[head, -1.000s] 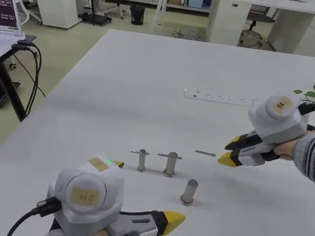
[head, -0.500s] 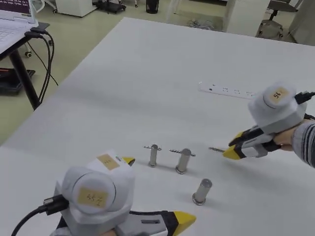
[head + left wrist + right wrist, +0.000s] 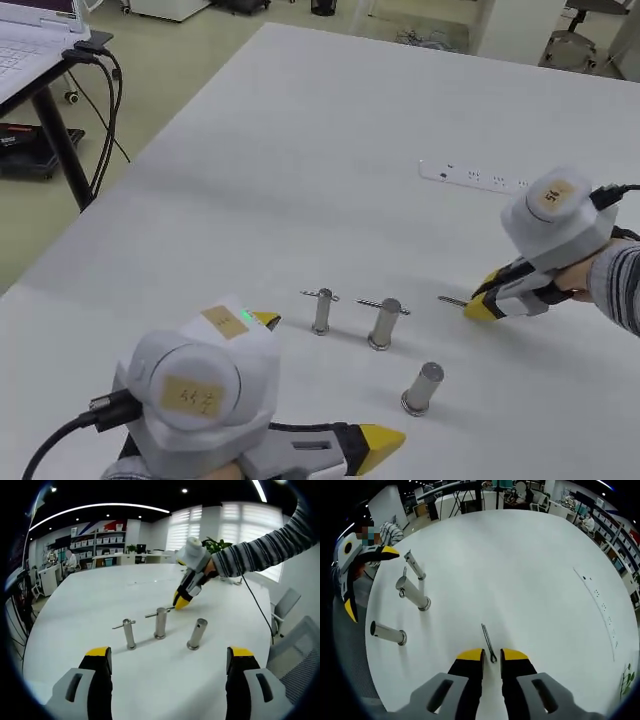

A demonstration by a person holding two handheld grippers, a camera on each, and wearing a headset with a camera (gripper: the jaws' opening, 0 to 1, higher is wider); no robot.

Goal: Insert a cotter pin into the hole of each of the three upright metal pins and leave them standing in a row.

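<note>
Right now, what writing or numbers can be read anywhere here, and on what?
Possibly "54", handwritten and blurred: tan sticker atop the right claw.
Tan label on the left claw: handwriting too blurred to read.
Laptop screen: text too small to read.

Cotter pin (image 3: 451,300) half behind right tongs (image 3: 485,296)
</note>
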